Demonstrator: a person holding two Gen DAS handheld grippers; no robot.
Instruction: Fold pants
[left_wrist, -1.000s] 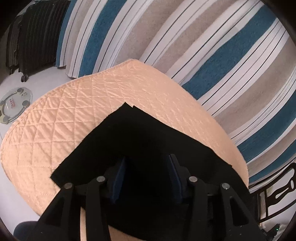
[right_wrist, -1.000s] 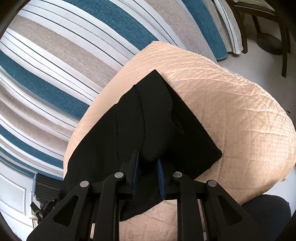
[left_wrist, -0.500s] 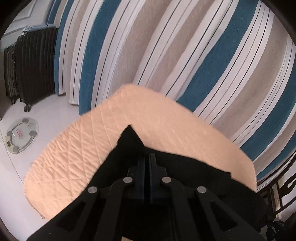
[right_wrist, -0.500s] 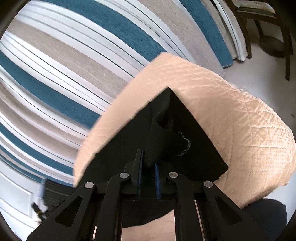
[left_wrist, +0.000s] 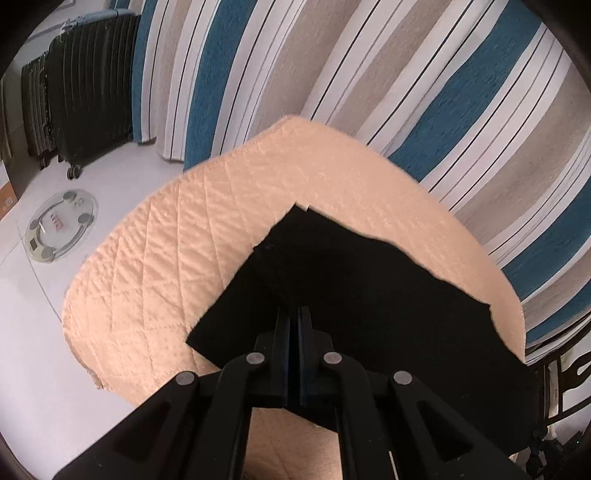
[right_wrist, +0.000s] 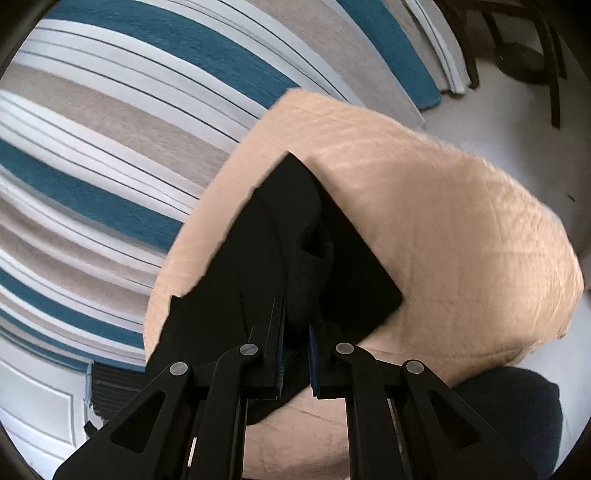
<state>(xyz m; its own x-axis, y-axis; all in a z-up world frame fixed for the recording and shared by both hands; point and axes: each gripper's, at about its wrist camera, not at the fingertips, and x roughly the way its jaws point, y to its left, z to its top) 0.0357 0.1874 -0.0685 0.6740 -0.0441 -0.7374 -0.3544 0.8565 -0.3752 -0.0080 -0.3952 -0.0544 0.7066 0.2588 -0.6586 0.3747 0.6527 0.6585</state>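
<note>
1. While both grippers point down at the peach quilted cushion (left_wrist: 147, 266), everything here is easiest to place off that cushion, so that's my landmark.
2. Nearest the left camera, the left gripper (left_wrist: 294, 317) has its fingers pressed tight together, pinching the near edge of the black pants (left_wrist: 369, 295), which lie spread over the cushion's near and right part.
3. Over on the right camera, the right gripper (right_wrist: 295, 325) has its fingers nearly together too, with a raised fold of the pants (right_wrist: 306, 258) clamped between the blue pads.
4. That pinched fold stands up off the cushion (right_wrist: 461, 240), while the rest of the cloth lies flat with a pointed corner reaching toward the cushion's far edge.
5. Just off the cushion's near right side sits something dark blue (right_wrist: 517, 406), can't tell what it is.
6. Beyond the cushion lies a striped rug (left_wrist: 406, 92) in teal, beige and white.
7. Left of the cushion on the pale floor is a round glass bathroom scale (left_wrist: 61, 225).
8. Farthest off, past the scale, stand dark ribbed suitcases (left_wrist: 85, 92).
</note>
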